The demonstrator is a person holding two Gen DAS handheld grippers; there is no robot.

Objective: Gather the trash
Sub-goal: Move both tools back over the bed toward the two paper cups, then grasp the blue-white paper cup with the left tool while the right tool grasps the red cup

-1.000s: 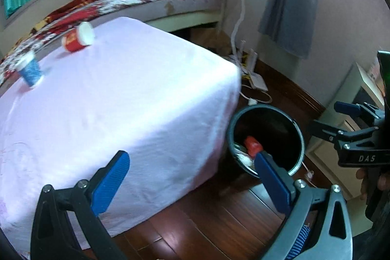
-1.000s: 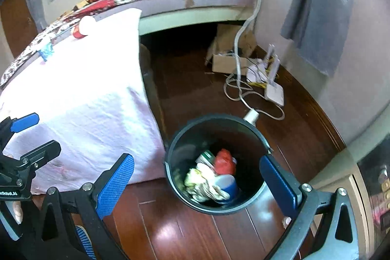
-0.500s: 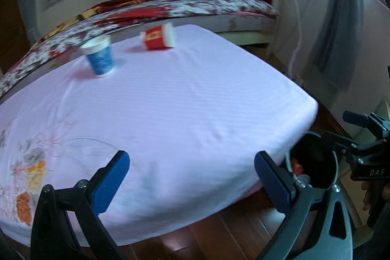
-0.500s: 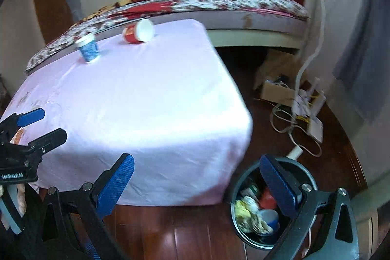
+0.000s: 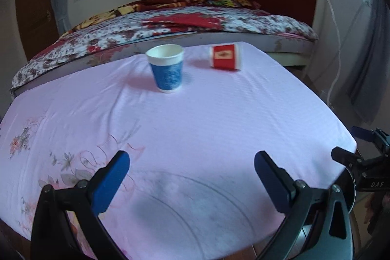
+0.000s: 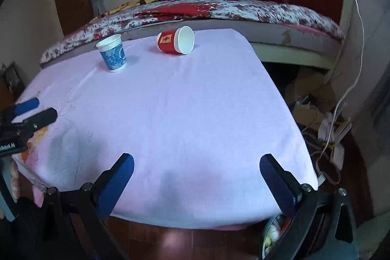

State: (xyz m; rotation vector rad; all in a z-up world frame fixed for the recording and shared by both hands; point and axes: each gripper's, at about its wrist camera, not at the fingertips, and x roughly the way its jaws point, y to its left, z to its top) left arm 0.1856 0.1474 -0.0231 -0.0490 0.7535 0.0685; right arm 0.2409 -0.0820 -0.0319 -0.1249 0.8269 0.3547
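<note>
At twelve o'clock on the pink-clothed table (image 6: 195, 113): blue cup (image 6: 112, 56) upright, red cup (image 6: 175, 40) on its side at its two o'clock. Both uncollected. Left gripper (image 5: 191, 177) and right gripper (image 6: 196, 178) spread wide, empty, well short. Bin (image 6: 270, 234) at five o'clock already holds scraps.

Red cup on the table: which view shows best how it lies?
The right wrist view. There the red cup lies on its side on the pink tablecloth with its white open mouth turned toward the camera. The left wrist view shows the red cup side-on and blurred, with only its rim edge showing.
</note>
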